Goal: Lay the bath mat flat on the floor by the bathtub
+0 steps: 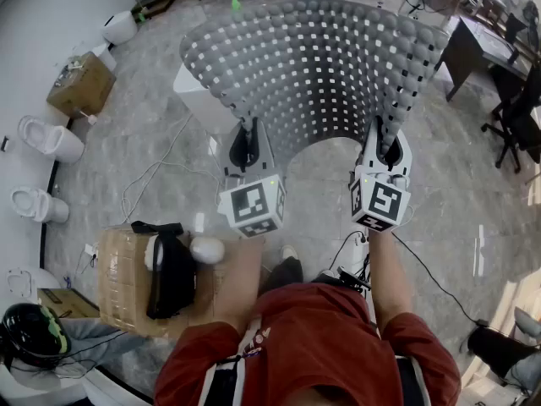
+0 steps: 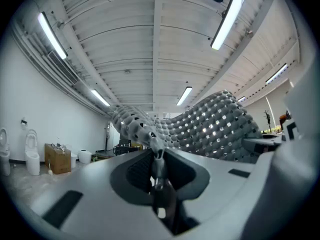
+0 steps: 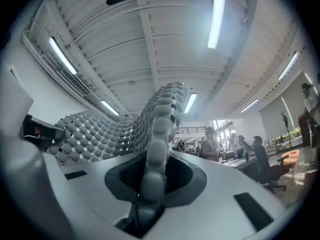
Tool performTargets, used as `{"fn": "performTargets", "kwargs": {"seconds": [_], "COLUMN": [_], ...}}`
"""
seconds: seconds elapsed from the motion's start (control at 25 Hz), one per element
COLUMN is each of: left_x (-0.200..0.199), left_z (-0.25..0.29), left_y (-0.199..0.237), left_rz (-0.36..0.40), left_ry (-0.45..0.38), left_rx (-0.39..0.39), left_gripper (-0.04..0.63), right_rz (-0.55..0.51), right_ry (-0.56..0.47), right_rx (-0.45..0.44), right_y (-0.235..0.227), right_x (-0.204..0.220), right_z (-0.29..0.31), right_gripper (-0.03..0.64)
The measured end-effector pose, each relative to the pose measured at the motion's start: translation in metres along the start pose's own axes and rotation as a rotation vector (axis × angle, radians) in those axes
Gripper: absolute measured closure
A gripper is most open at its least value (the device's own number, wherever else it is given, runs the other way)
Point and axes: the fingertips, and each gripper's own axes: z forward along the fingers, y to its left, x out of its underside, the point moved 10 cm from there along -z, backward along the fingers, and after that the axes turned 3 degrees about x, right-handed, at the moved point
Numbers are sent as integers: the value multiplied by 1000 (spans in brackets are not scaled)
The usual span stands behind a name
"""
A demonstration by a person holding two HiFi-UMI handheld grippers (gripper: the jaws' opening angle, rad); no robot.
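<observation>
Bath mat held up in air, a gripper on each near corner

Head view: grey bubbled mat curves up above floor — L gripper and R gripper at its near edge; cardboard box lower left. L gripper view: jaws clenched on thin mat edge, toilets by wall. R gripper view: jaws pinch bubbled edge — people at desks beyond.

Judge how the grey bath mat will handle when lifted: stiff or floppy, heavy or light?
Probably floppy: the bath mat curves between the left hand-held gripper and right hand-held gripper. Likely fairly light: it is full of holes, and two edge pinches hold it.
</observation>
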Motion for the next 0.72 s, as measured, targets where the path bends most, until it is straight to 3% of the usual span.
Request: {"fn": "performTargets", "kwargs": {"seconds": [0.36,0.72], "left_x": [-4,3], "left_z": [-26,-13], "left_y": [-6,-9], "left_rz": [-27,-42], "left_ry": [31,51], "left_rx": [3,9], "left_gripper": [534,535], "right_rz": [5,27], "right_ry": [31,70], "right_rx": [2,-13], "right_y": [-4,-6], "right_x": [-5,5], "right_z": [-32,-18], "right_gripper": [540,535]}}
